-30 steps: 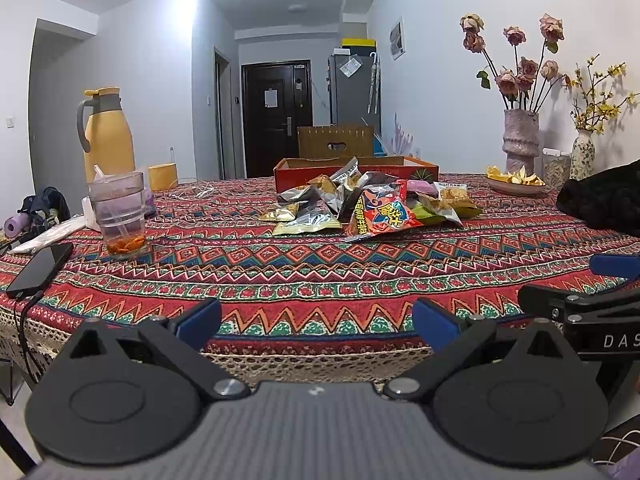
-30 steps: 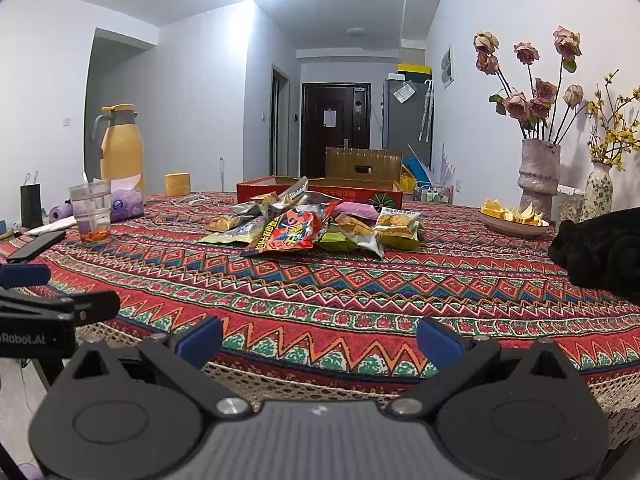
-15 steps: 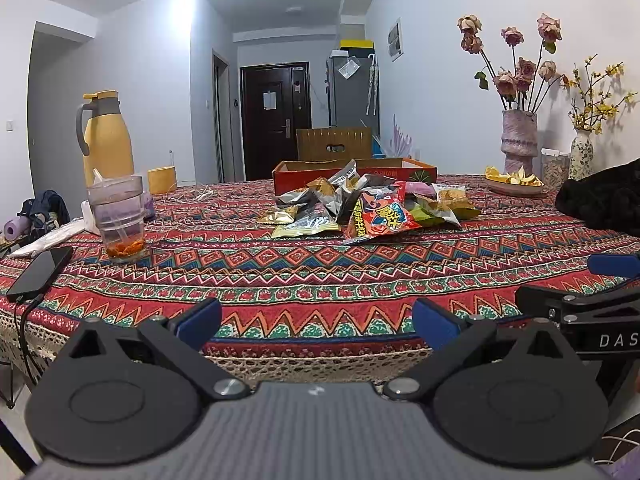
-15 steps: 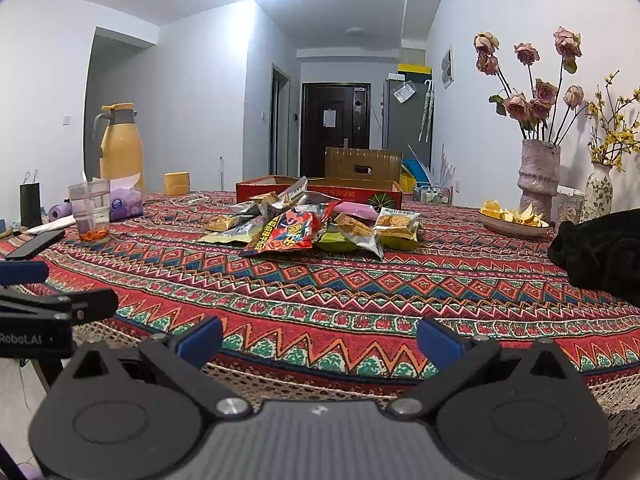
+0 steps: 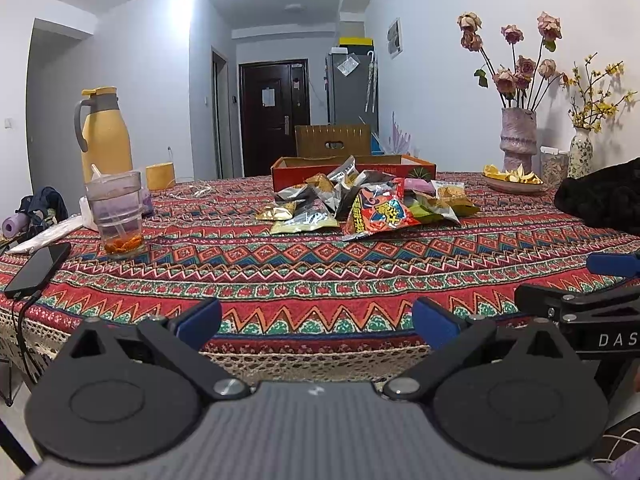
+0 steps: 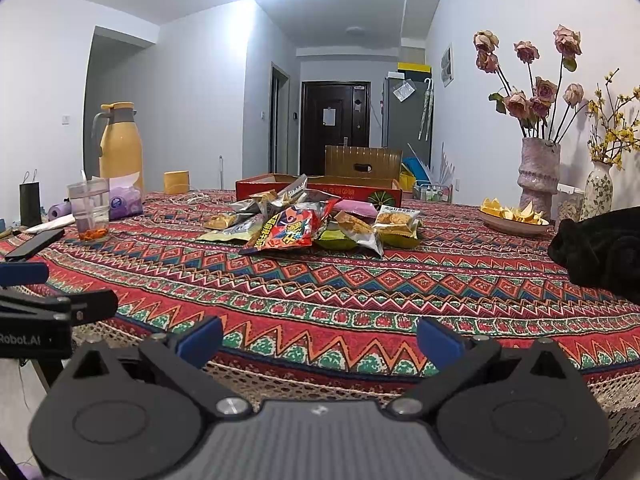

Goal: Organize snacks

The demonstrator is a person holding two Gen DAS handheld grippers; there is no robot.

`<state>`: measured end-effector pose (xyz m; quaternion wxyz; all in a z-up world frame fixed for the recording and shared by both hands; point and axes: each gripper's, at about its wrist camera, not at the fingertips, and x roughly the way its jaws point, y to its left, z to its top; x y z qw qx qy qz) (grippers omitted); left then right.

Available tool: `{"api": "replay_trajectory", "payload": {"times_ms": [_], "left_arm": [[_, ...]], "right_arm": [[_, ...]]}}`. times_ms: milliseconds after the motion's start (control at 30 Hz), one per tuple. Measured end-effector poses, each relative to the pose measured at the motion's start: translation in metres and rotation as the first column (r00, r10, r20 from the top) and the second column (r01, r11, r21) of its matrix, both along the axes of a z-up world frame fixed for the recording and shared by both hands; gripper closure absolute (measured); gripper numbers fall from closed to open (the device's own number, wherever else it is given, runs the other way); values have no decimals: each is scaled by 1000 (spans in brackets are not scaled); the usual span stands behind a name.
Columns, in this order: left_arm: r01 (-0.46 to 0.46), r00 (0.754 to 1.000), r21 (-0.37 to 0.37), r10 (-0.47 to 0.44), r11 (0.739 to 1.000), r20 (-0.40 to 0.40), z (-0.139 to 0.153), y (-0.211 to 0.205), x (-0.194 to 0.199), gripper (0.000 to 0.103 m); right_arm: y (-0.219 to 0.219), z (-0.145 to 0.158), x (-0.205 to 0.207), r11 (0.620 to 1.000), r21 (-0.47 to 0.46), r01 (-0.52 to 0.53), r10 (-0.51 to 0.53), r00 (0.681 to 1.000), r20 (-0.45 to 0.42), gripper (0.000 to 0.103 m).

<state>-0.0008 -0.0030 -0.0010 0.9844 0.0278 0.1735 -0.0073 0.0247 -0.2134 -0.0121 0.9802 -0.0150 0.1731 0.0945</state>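
Observation:
A pile of snack packets [image 5: 362, 206] [image 6: 308, 222] lies mid-table on the patterned tablecloth [image 5: 304, 264], with a red packet [image 5: 380, 214] [image 6: 288, 230] at its front. A shallow red cardboard box [image 5: 354, 168] [image 6: 320, 188] stands just behind the pile. My left gripper [image 5: 316, 322] is open and empty at the table's near edge, far from the pile. My right gripper [image 6: 320, 338] is open and empty too, at the near edge to the right of the left one. Each gripper shows at the side of the other's view.
On the left stand a yellow jug [image 5: 105, 132], a glass tumbler [image 5: 116, 216] and a phone with cable [image 5: 38, 266]. On the right are a black cloth bundle [image 6: 600, 252], a plate of peels [image 6: 514, 216] and flower vases [image 6: 538, 174].
Both views have shifted very slightly; the snacks sit a touch lower and nearer in the left wrist view. Both grippers remain open and empty.

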Motion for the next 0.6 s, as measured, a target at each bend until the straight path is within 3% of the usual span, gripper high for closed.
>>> {"api": "replay_trajectory", "payload": {"times_ms": [600], "left_arm": [[6, 1000, -7, -6, 1000, -18, -3, 1, 2, 0]], "right_arm": [[1, -5, 3, 1000, 6, -1, 1, 1000, -25, 0]]}}
